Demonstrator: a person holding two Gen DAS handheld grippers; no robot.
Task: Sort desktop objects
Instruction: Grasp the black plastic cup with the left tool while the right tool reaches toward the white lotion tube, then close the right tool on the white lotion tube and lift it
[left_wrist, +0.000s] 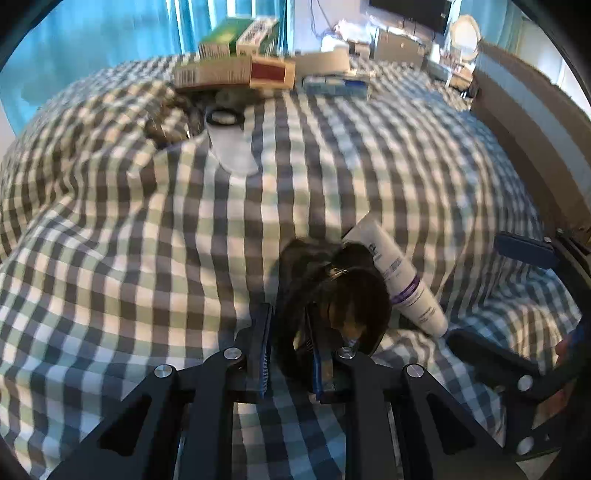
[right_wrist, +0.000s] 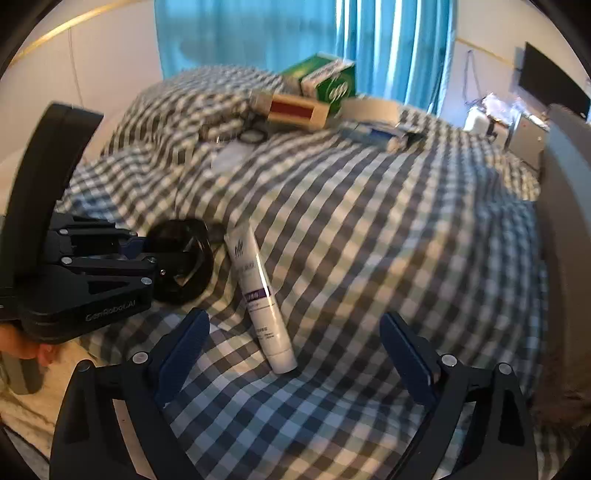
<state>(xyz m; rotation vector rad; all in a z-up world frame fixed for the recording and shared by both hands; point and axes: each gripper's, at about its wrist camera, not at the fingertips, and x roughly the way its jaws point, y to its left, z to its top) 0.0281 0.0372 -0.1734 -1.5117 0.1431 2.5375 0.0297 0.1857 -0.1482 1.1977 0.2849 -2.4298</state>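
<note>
The black hair clip is pinched in my left claw, low over the checked bed cover, near side. Just right of the clip lies a white tube w/ purple band, flat on the cover, cap end toward me. My right claw is spread wide & holds nothing; the tube's cap end sits between its fingers. Far side: a translucent cup w/ black rim, then boxes, green, red-window one & others.
</note>
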